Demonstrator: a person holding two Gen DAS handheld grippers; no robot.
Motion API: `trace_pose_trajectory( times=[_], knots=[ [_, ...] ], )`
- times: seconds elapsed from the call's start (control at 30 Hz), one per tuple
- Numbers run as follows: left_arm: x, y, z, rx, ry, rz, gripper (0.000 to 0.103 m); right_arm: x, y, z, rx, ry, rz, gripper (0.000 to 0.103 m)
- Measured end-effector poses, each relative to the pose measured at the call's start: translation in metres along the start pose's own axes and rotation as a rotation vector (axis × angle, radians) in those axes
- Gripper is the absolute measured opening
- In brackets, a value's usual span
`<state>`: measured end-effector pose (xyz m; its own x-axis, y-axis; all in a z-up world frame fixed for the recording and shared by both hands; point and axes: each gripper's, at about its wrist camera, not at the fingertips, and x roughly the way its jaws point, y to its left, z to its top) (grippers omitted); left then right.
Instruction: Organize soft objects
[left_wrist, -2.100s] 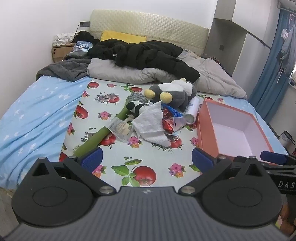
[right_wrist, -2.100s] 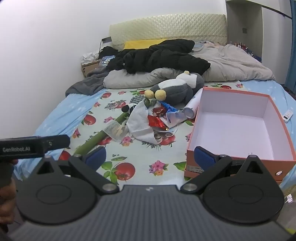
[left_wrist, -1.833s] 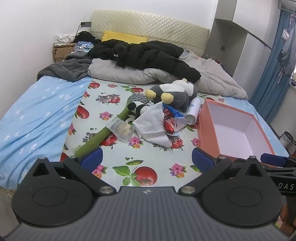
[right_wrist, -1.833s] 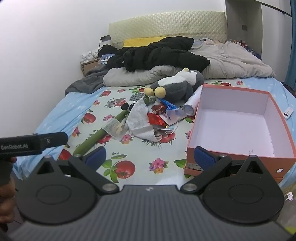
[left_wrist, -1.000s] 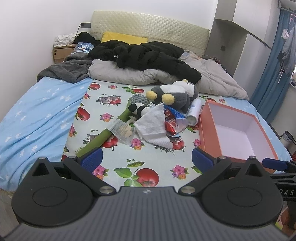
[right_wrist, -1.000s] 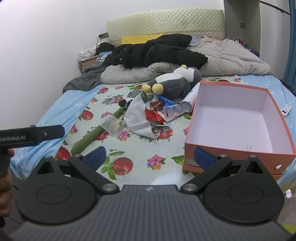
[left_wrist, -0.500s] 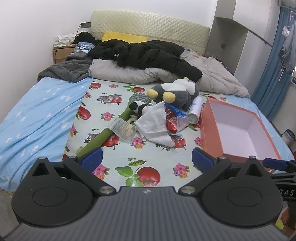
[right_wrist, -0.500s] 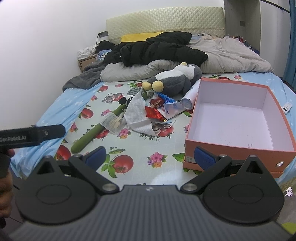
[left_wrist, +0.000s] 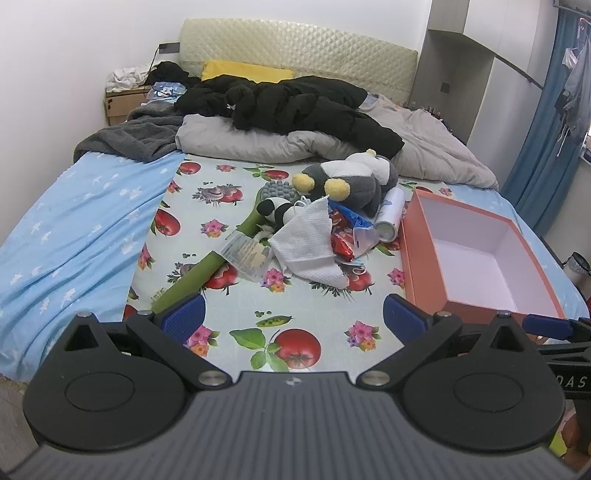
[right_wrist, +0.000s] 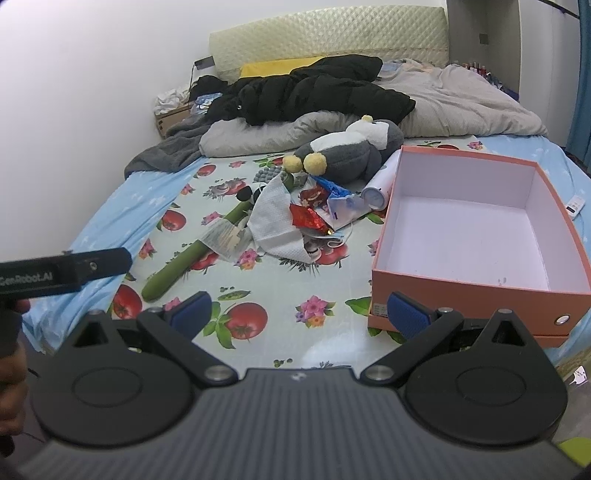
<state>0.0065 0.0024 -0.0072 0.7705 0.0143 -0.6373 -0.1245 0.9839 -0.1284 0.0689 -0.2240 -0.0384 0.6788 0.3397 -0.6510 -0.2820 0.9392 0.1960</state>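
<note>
A grey and white penguin plush (left_wrist: 351, 181) (right_wrist: 351, 153) lies mid-bed behind a pile: a small panda plush (left_wrist: 275, 208), a white cloth (left_wrist: 308, 243) (right_wrist: 275, 219), red and blue snack wrappers (right_wrist: 306, 218), a white tube (left_wrist: 389, 218) and a long green stick (left_wrist: 207, 267) (right_wrist: 184, 264). An empty orange box (left_wrist: 421, 258) (right_wrist: 461, 291) stands to the right. My left gripper (left_wrist: 293, 314) and right gripper (right_wrist: 299, 314) are both open and empty, held above the near end of the bed.
A black jacket (left_wrist: 288, 101), a grey quilt (left_wrist: 424, 147) and a dark grey blanket (left_wrist: 136, 134) lie at the head of the bed. A remote (right_wrist: 574, 205) lies right of the box. A blue curtain (left_wrist: 546, 129) hangs at right.
Both grippers have drifted slightly forward and right over the bed; the pile and box look a little nearer. Nothing was taken hold of.
</note>
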Motion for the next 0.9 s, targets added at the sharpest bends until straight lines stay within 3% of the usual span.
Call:
trace_pose_trajectory(
  times=[0.9],
  knots=[
    [0.0096,0.0006,-0.0011,-0.006,0.009,-0.008,0.103,0.0047,-0.0015,-0.0025,0.034,0.020,0.036,0.103]
  ],
)
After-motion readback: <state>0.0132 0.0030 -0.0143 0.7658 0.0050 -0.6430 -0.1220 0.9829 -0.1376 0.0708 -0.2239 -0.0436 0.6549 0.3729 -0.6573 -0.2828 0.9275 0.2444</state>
